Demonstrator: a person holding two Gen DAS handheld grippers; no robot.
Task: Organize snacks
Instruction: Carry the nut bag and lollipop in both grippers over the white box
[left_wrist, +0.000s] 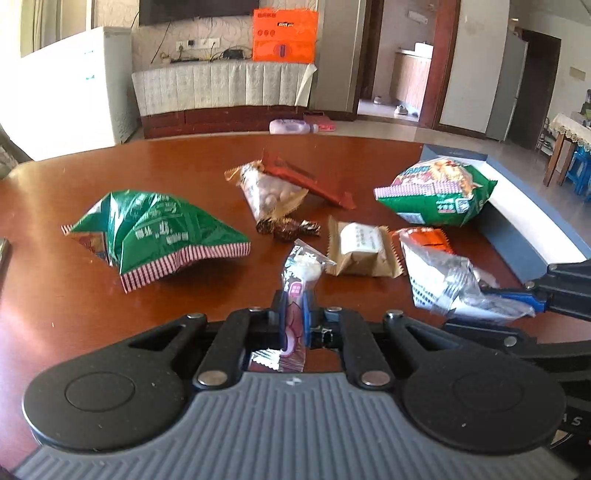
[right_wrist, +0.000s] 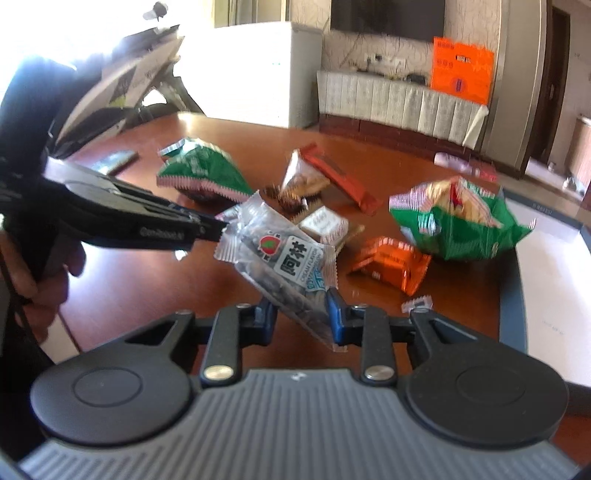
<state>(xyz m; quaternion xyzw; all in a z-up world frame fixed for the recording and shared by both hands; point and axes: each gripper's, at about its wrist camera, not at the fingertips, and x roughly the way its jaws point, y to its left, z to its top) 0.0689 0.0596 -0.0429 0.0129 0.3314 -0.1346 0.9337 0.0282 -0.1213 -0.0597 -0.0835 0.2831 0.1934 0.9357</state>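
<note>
Two hand-held grippers work over the brown wooden worktop, each clamped on one small snack. The left hand-held gripper is closed on a clear packet with a pink label, held upright above the worktop; in the right wrist view that same gripper pinches the packet's sealed corner. The right hand-held gripper grips a clear cream-flavour biscuit packet across its lower part, tilted and off the worktop; its label reads "CREAM FLAVOR" under large Chinese characters and a red fruit logo. On the worktop lie two green snack bags with red-striped seams: one to the left, the other at the right, resting against a shallow blue-rimmed white box. Between them sit a clear packet of pale round sweets, one red-brown bar leaning on it, dark foil candies, one tan-wrapped pastry and one orange packet. The smaller print is too blurred to read.
</note>
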